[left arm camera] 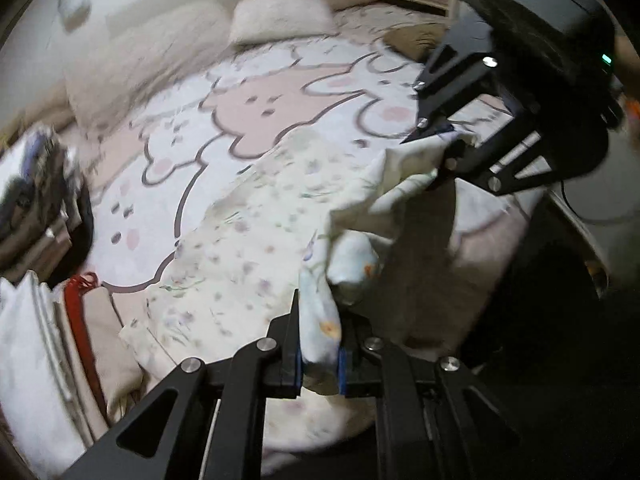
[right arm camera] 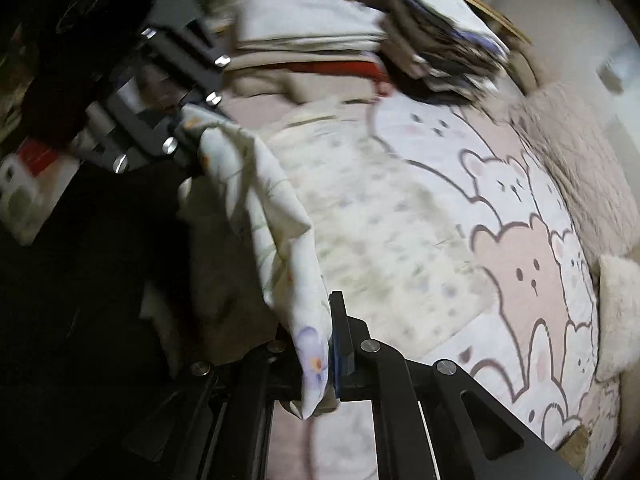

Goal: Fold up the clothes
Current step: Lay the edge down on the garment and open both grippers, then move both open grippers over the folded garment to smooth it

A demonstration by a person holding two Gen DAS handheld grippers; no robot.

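A cream floral garment [left arm camera: 248,240] lies spread on the bed, its near edge lifted between both grippers. My left gripper [left arm camera: 320,356] is shut on one bunched corner of it. My right gripper [right arm camera: 316,364] is shut on the other corner. Each gripper shows in the other's view: the right one [left arm camera: 444,148] at upper right, the left one [right arm camera: 188,136] at upper left, both pinching the cloth. The held edge [right arm camera: 276,216] hangs taut between them above the bed's near side.
The bed carries a pink and white bear-print cover [left arm camera: 256,104]. A fluffy white pillow [left arm camera: 280,16] lies at the head. Stacks of folded clothes [right arm camera: 440,40] and folded bedding [right arm camera: 304,28] sit at one side. Dark floor [right arm camera: 80,280] lies beyond the bed's near edge.
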